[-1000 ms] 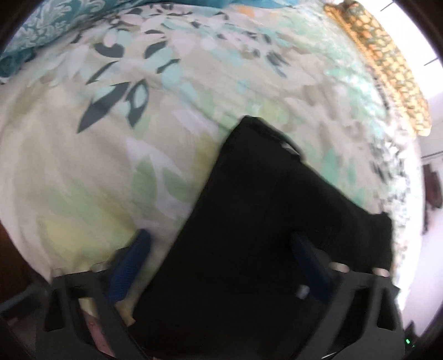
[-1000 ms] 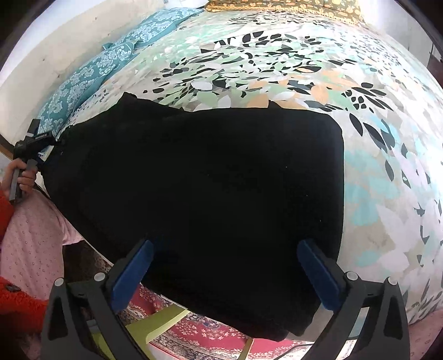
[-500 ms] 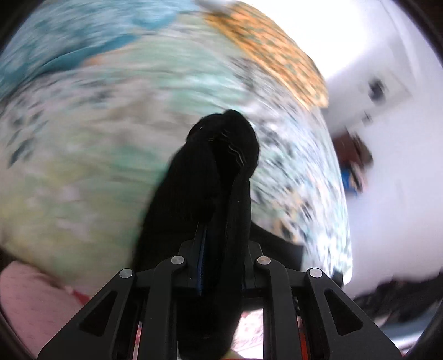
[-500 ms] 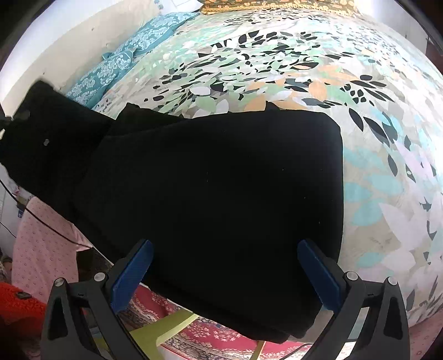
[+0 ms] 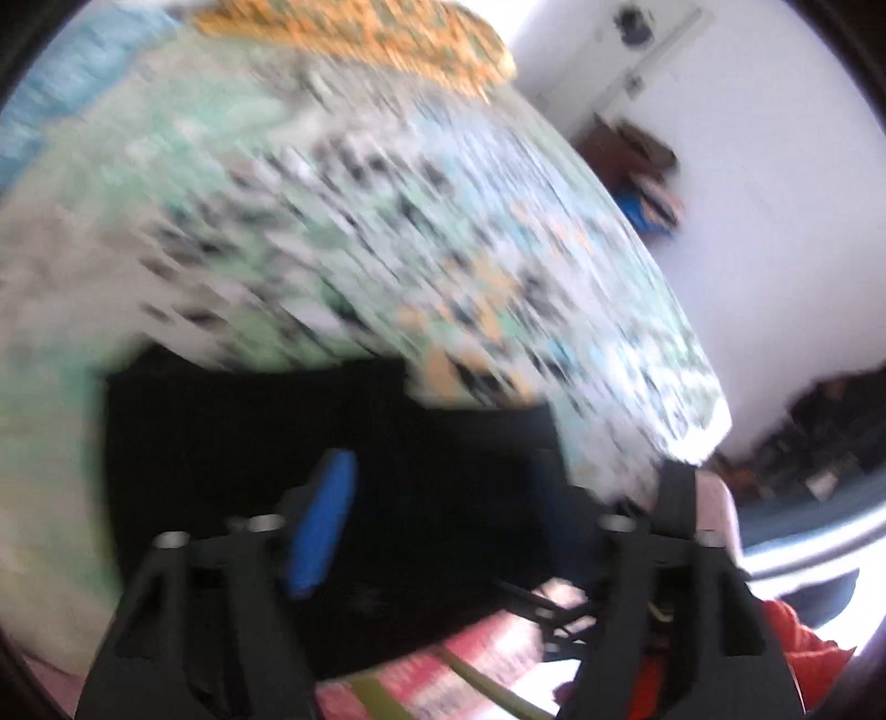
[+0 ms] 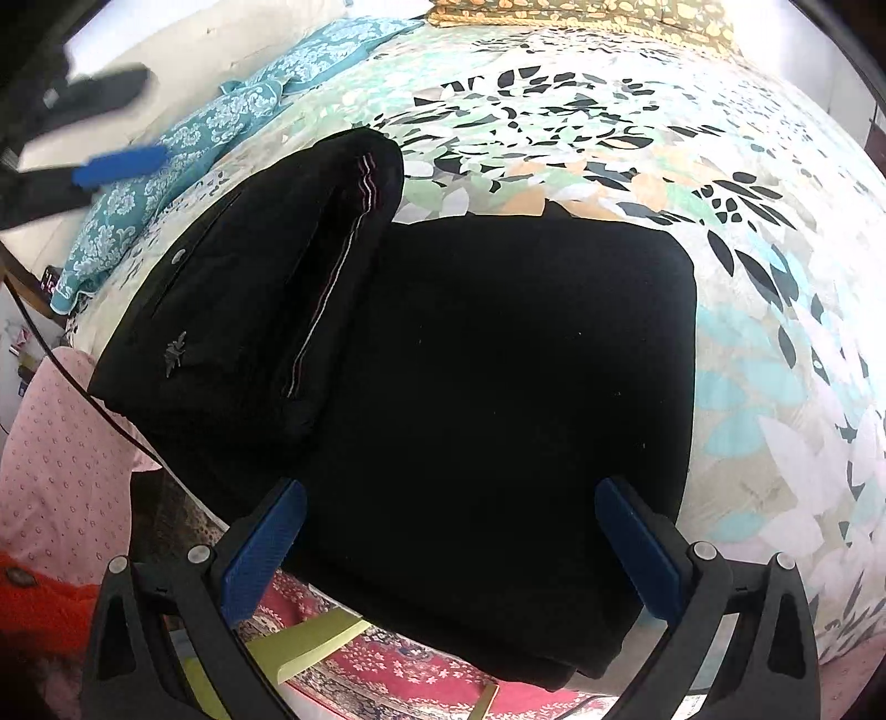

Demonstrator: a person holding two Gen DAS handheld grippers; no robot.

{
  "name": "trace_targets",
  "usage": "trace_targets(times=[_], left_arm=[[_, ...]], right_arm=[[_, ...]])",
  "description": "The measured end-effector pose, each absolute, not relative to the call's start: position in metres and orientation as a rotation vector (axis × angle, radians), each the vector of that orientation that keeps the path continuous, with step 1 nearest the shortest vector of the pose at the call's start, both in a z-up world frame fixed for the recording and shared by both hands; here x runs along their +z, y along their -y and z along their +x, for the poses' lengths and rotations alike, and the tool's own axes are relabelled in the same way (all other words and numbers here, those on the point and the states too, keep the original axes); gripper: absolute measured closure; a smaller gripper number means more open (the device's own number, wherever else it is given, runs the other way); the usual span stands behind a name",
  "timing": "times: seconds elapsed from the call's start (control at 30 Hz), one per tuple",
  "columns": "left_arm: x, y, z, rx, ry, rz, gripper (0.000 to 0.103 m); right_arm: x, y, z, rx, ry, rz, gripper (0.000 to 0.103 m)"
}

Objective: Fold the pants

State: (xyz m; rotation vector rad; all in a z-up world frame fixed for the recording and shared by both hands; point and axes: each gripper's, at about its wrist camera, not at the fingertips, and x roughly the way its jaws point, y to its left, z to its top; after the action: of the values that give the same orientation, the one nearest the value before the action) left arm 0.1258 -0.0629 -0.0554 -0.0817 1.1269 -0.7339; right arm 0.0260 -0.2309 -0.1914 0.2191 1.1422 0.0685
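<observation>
The black pants (image 6: pixel 498 399) are shown lying on a bed covered by a leaf-patterned bedspread (image 6: pixel 637 144), at the near edge of the mattress, with their lower edge hanging slightly over that edge. The main body of the garment is spread flat as a broad rectangle. Its left portion (image 6: pixel 260 288) is laid over on top of the rest as a raised, rounded fold; on this fold a thin striped seam line (image 6: pixel 332 277), a small round button (image 6: pixel 178 255) and a small embroidered emblem (image 6: pixel 176 352) are visible.

The right gripper (image 6: pixel 451 548) is held above the near edge of the pants, pointing steeply down. Its blue pads (image 6: pixel 260 548) are set wide apart, with only flat cloth seen beneath the gap and nothing clamped between them.

The left gripper (image 5: pixel 443 515) is seen in its own view, which is heavily blurred. Its jaws have just been opening; the blue pad (image 5: pixel 324 526) on the left side stands well away from the opposite finger, and no cloth is pinched between them, although the black fabric (image 5: pixel 249 443) fills the area below. In the right wrist view the same gripper (image 6: pixel 111 127) appears at the upper left, blurred, raised clear of the folded portion.

A teal patterned pillow (image 6: pixel 188 144) is seen at the left of the bed and an orange patterned cushion (image 6: pixel 581 14) at its far end. Below the mattress edge a red patterned rug (image 6: pixel 387 664) is visible, and a pink dotted cloth (image 6: pixel 55 471) and an orange sleeve (image 6: pixel 39 603) appear at the lower left.
</observation>
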Motion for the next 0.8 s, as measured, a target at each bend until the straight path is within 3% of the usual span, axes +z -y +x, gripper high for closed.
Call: trace_targets(times=[0.17, 0.4, 0.47, 0.6, 0.8], left_arm=[[-0.048, -0.025, 0.141, -0.453, -1.005, -0.073, 0.021], [-0.132, -0.126, 0.128, -0.124, -1.089, -0.288, 0.024], [-0.138, -0.14, 0.133, -0.138, -1.135, -0.384, 0.029], [-0.118, -0.137, 0.13, -0.135, -1.035, -0.306, 0.025], [-0.128, -0.138, 0.129, -0.128, -1.058, -0.306, 0.025]], right_arm=[[-0.182, 0.238, 0.026, 0.09, -1.133, 0.252, 0.0], [-0.127, 0.204, 0.016, 0.484, -0.857, 0.318, 0.002], [-0.129, 0.189, 0.029, 0.537, -0.881, 0.278, 0.004], [-0.158, 0.182, 0.061, 0.575, -0.975, 0.299, 0.014], [-0.184, 0.188, 0.08, 0.602, -1.071, 0.375, 0.026]])
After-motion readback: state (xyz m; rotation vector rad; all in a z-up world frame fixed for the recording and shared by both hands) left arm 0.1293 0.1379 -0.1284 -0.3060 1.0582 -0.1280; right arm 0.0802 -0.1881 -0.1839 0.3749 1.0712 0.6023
